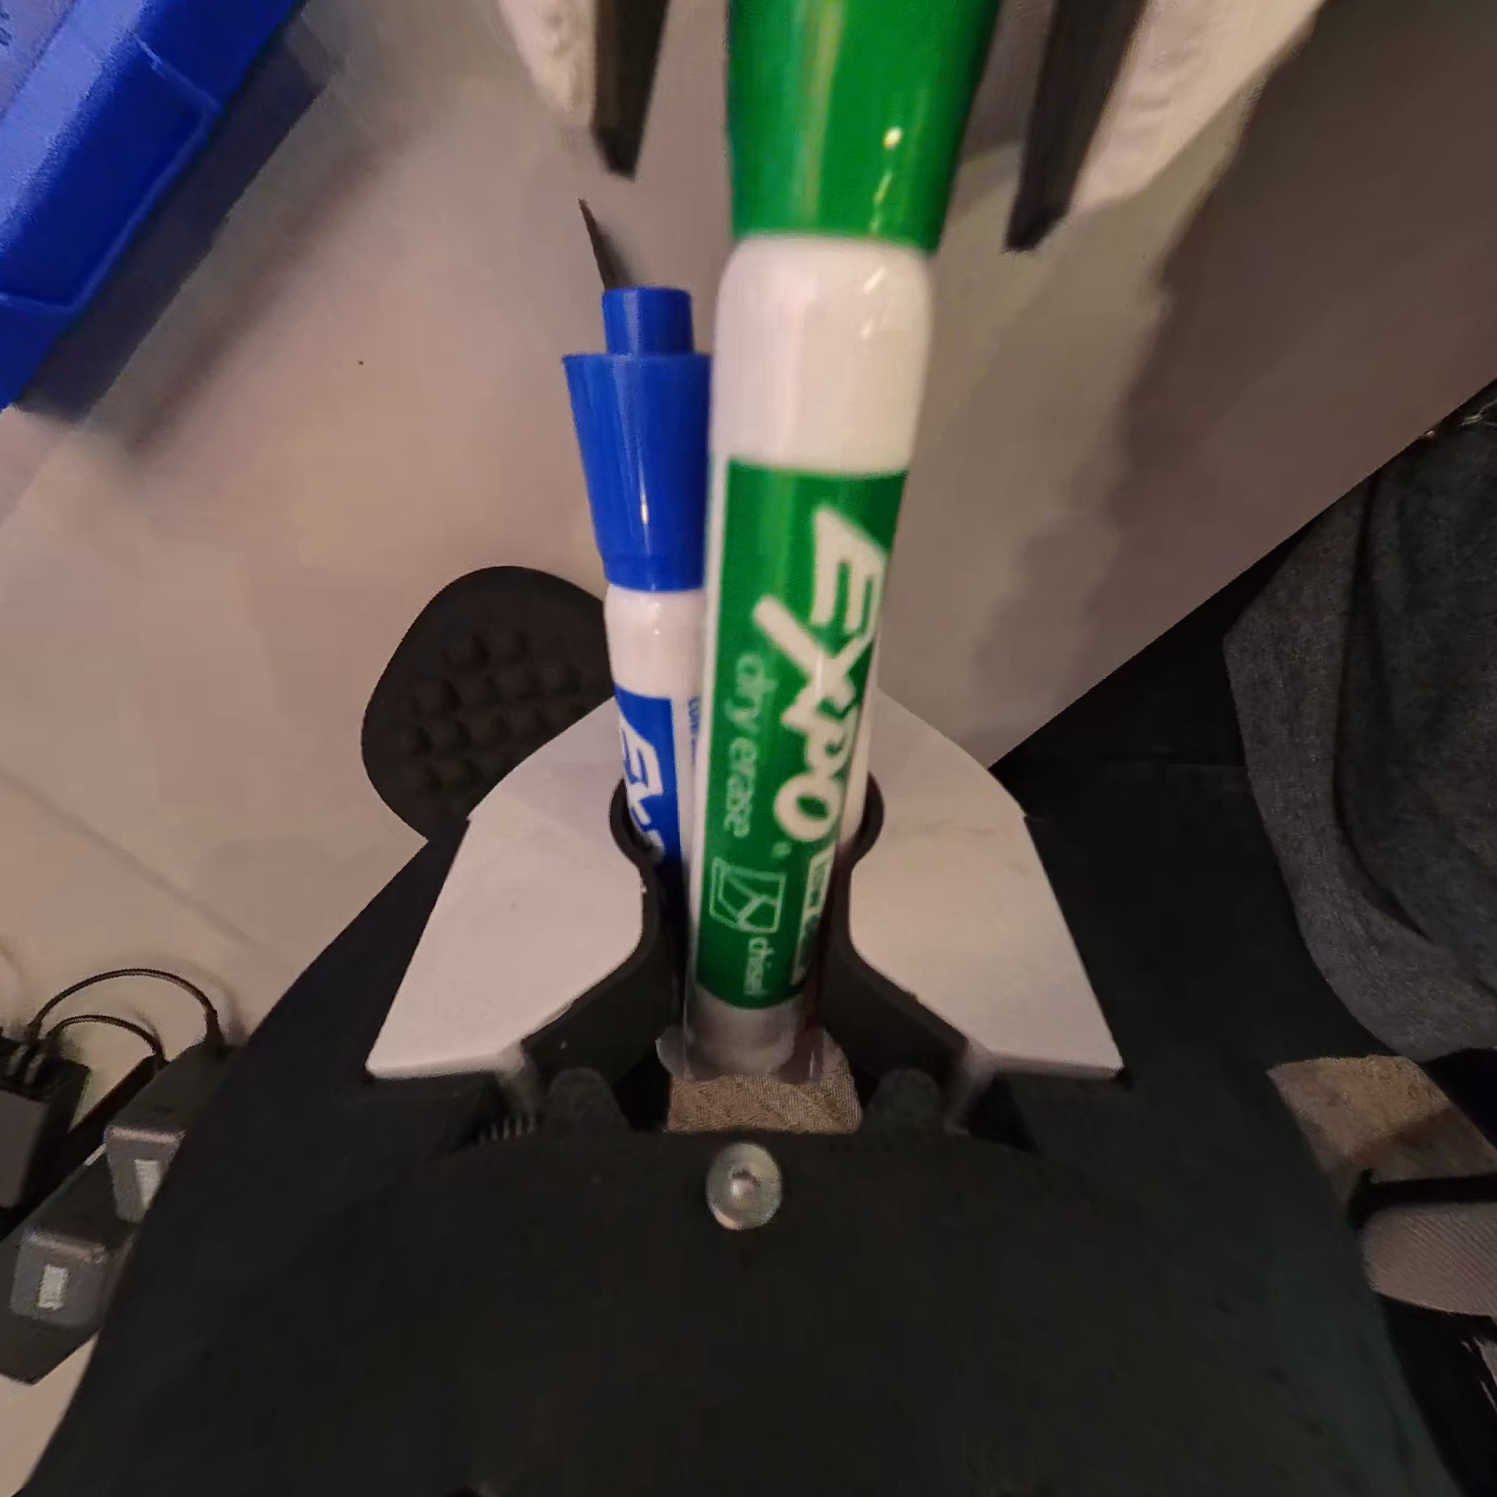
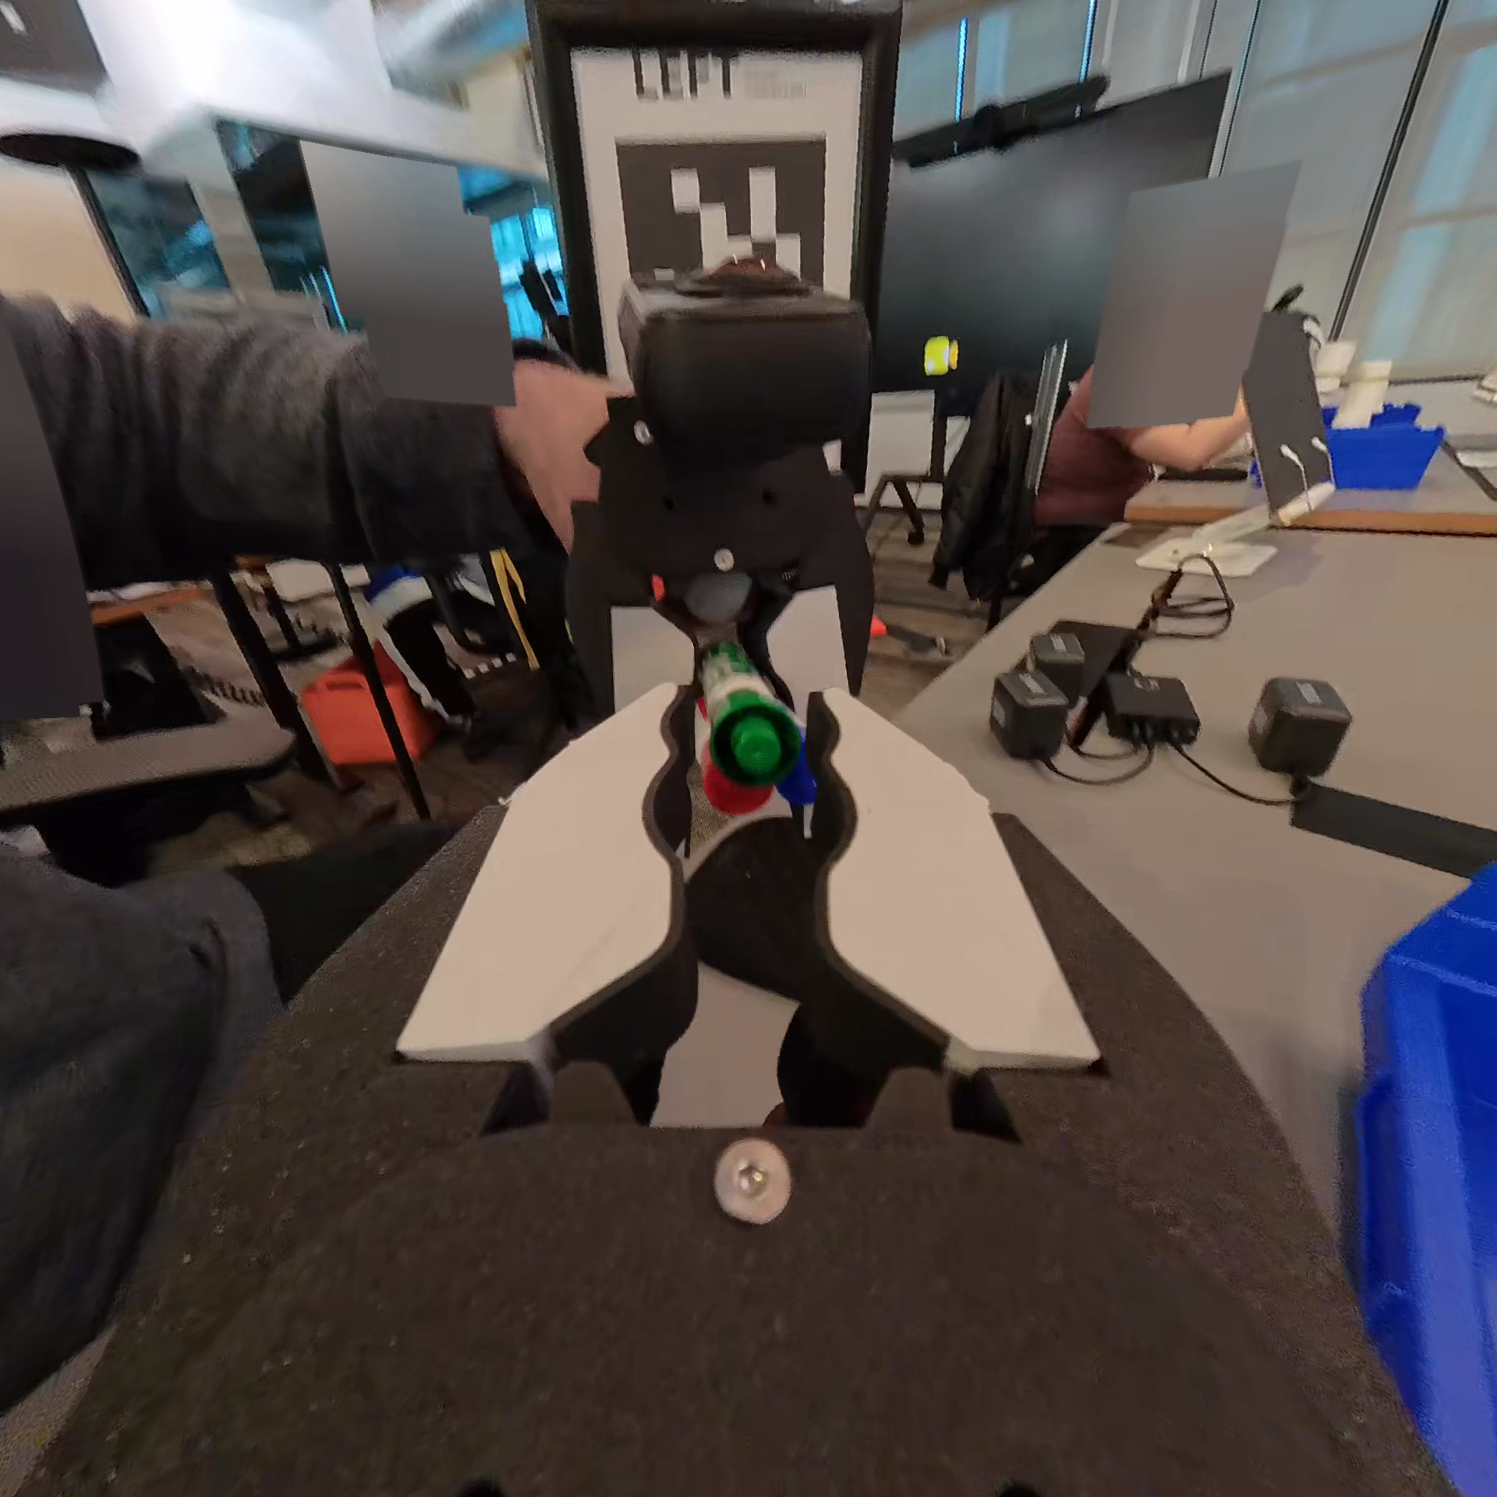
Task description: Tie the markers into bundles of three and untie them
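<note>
My left tool [image 1: 749, 818] is clenched on the green marker [image 1: 802, 616] and blue marker [image 1: 648, 518], held above the desk [image 1: 243, 567], while my right tool [image 2: 749, 778] stands released around their caps, so a careless nudge could knock them loose.

Grey table [image 2: 1337, 648] bears, seemingly, chargers [image 2: 1300, 725].

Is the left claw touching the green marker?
Touching. In the left wrist view the left claw is closed around the green marker, its fingers pressed against the barrel beside the blue marker.
</note>
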The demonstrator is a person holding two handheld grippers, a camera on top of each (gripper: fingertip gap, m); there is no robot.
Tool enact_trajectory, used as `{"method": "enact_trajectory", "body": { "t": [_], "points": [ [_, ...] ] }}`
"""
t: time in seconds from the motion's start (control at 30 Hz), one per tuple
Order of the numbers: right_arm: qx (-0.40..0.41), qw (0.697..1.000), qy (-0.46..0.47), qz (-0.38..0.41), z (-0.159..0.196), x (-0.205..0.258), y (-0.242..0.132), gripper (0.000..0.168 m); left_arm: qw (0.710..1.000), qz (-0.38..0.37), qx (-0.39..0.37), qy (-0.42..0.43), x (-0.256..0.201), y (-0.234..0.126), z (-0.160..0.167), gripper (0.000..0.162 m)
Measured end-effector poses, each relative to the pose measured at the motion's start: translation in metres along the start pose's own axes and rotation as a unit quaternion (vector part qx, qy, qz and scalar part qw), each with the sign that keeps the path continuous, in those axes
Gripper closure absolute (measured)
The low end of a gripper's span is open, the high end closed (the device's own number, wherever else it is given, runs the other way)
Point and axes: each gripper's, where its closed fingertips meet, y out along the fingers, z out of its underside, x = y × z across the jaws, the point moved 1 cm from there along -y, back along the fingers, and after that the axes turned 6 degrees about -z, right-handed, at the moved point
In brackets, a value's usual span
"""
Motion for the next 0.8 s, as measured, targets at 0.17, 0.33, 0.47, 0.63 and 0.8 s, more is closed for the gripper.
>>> {"method": "enact_trajectory", "body": {
  "t": [0.17, 0.33, 0.47, 0.63, 0.8],
  "points": [
    [0.021, 1.000, -0.002, 0.007, 0.003, -0.006, -0.006, 0.137, 1.000, 0.001, 0.009, 0.004, 0.005, 0.001, -0.002, 0.119],
    [0.006, 1.000, -0.005, 0.011, -0.003, -0.012, -0.016, 0.146, 1.000, 0.004, 0.028, 0.012, 0.008, 0.002, -0.004, 0.119],
    [0.002, 1.000, 0.002, 0.010, -0.002, -0.014, -0.018, 0.151, 0.999, 0.001, 0.038, 0.024, 0.011, -0.001, -0.009, 0.119],
    [-0.001, 1.000, 0.005, 0.014, -0.002, -0.017, -0.019, 0.152, 0.998, 0.001, 0.046, 0.033, 0.013, -0.002, -0.016, 0.119],
    [0.001, 1.000, 0.008, 0.015, 0.000, -0.018, -0.019, 0.152, 0.998, -0.002, 0.052, 0.041, 0.016, 0.000, -0.020, 0.119]
  ]
}}
